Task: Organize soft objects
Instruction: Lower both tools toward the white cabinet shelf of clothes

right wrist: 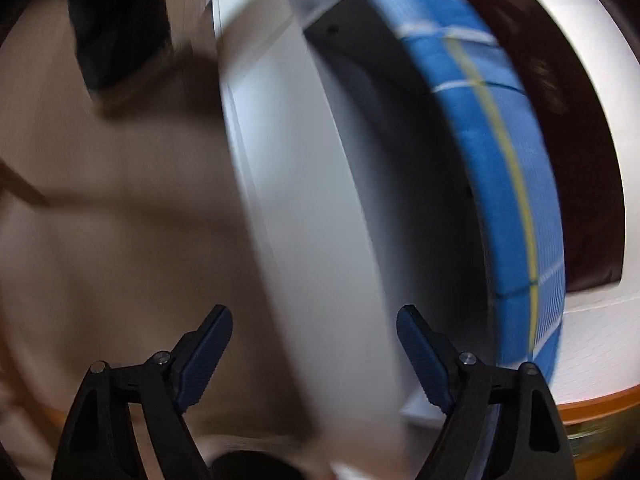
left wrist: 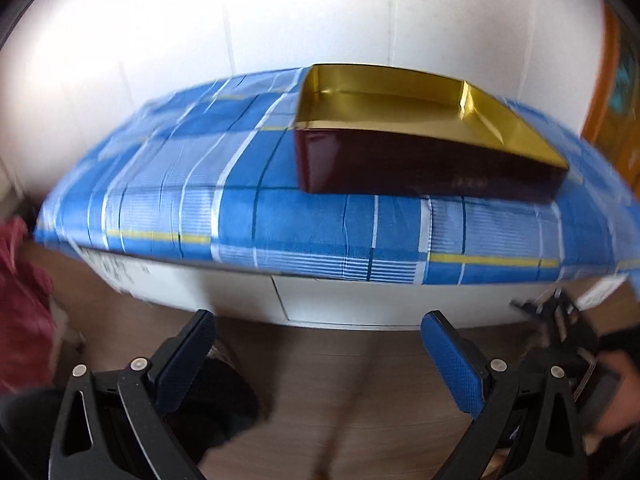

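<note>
In the left wrist view a blue plaid cloth (left wrist: 280,184) covers the top of a low white cabinet (left wrist: 340,300). On it stands a dark red box with a gold inside (left wrist: 400,128), holding nothing that I can see. A crumpled red fabric (left wrist: 20,304) lies at the far left edge. My left gripper (left wrist: 320,320) is open over the wooden floor, short of the cabinet front, with nothing between its fingers. The right wrist view is rolled sideways and blurred. There my right gripper (right wrist: 314,316) is open beside the white cabinet (right wrist: 288,184), with the blue cloth's edge (right wrist: 500,152) to its right.
A dark object (left wrist: 216,400) sits on the brown floor (left wrist: 360,400) under my left gripper. A hand with a black tool (left wrist: 576,344) shows at the right edge. A white wall (left wrist: 280,20) rises behind the cabinet. An orange wooden frame (left wrist: 612,92) stands far right.
</note>
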Demonstrator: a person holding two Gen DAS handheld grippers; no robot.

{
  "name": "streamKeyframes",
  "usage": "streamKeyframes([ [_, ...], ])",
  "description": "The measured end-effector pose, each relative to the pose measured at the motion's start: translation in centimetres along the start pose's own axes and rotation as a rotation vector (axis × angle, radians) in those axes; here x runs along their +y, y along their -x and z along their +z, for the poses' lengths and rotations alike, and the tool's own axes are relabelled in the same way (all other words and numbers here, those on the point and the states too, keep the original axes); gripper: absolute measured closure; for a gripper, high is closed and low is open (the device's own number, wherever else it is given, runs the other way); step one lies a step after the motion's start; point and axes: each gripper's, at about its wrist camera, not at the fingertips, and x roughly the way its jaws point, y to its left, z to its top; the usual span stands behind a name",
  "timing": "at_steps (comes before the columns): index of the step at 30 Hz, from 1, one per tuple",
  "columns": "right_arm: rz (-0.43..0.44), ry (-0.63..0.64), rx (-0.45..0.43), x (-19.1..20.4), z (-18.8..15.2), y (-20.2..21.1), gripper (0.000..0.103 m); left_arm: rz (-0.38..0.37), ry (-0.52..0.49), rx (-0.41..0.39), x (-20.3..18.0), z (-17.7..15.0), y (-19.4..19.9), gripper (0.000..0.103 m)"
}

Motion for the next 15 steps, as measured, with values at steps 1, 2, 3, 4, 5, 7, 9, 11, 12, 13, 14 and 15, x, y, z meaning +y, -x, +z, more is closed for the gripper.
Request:
streamKeyframes([
  [1, -0.041, 0.022, 0.02, 0.4, 0.0, -1.2, 0.018, 0.016, -0.058, -0.001, -0.7, -0.1, -0.2, 0.0],
  [2, -0.048, 0.029, 0.033, 0.5, 0.0, -2.0, 0.018, 0.029, -0.104, 0.006, -1.3, -0.4, -0.6, 0.0],
  [3, -0.048, 0.032, 0.049, 0.5, -0.1, -2.7, 0.018, 0.031, -0.132, 0.022, -1.8, -0.6, -0.9, 0.0],
  [4, -0.042, 0.039, 0.069, 0.6, -0.1, -3.8, 0.018, 0.022, -0.147, 0.038, -2.0, -0.8, -1.2, 0.0],
  [5, -0.047, 0.047, 0.079, 0.6, -0.1, -4.5, 0.018, 0.014, -0.161, 0.053, -2.2, -1.0, -1.6, 0.0],
  [7, -0.074, 0.065, 0.097, 1.0, -0.7, -5.9, 0.018, 0.009, -0.192, 0.067, -2.9, -1.2, -2.1, 0.0],
  [9, -0.078, 0.065, 0.112, 0.9, -0.7, -7.0, 0.018, 0.017, -0.22, 0.075, -3.5, -1.4, -2.6, 0.0],
  [11, -0.064, 0.055, 0.13, 0.3, -0.7, -8.1, 0.018, 0.023, -0.246, 0.1, -4.0, -1.7, -3.2, 0.0],
  [12, -0.075, 0.05, 0.14, 0.0, -0.8, -8.6, 0.018, 0.018, -0.249, 0.114, -4.0, -1.7, -3.6, 0.0],
  [13, -0.078, 0.048, 0.145, -0.2, -1.0, -8.9, 0.019, 0.012, -0.25, 0.125, -4.0, -1.7, -3.8, 0.001],
  [14, -0.082, 0.044, 0.157, -0.5, -1.2, -9.4, 0.019, 0.009, -0.247, 0.136, -3.9, -1.7, -4.0, 0.001],
  [15, -0.084, 0.039, 0.164, -0.9, -1.3, -9.8, 0.019, 0.005, -0.24, 0.143, -3.8, -1.7, -4.2, 0.001],
])
